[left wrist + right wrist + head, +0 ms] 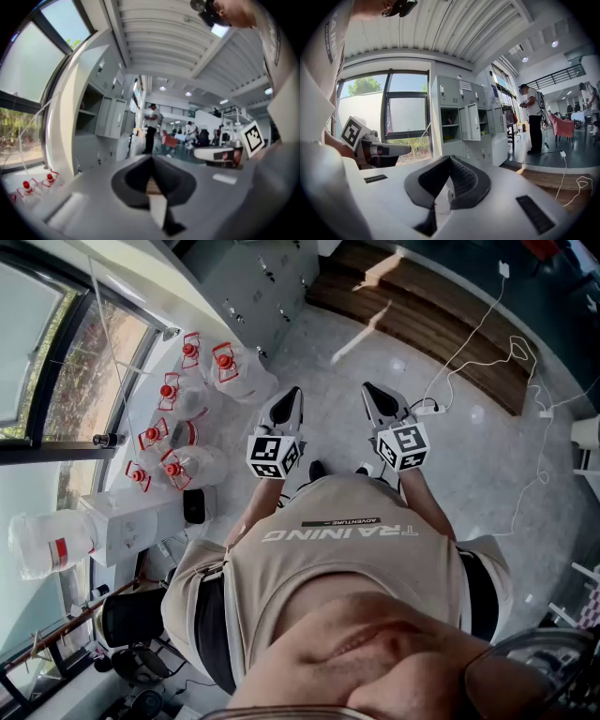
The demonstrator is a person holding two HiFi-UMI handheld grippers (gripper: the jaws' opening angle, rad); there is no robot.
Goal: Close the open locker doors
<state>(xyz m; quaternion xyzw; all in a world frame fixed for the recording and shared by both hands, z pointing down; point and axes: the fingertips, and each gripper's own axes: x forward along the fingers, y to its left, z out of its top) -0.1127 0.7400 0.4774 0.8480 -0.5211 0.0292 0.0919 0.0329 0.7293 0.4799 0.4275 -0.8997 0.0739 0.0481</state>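
The grey lockers (465, 117) stand by the window, a few steps ahead of me. One compartment (450, 123) gapes with a shelf inside, and its door (471, 122) hangs swung outward. The left gripper view shows the same open compartment (89, 112) and door (109, 123) at the left. From the head view I see only the locker tops (262, 277). My left gripper (289, 397) and right gripper (373, 392) are held side by side in front of my chest, both shut and empty, well short of the lockers. Their jaws meet in the left gripper (151, 163) and right gripper (449, 161) views.
Several large water bottles with red caps (178, 427) crowd the floor by the window on my left. A wooden platform (422, 315) and trailing white cables (487, 343) lie at the right. A person (533, 118) stands beyond the lockers, with others further back (151, 126).
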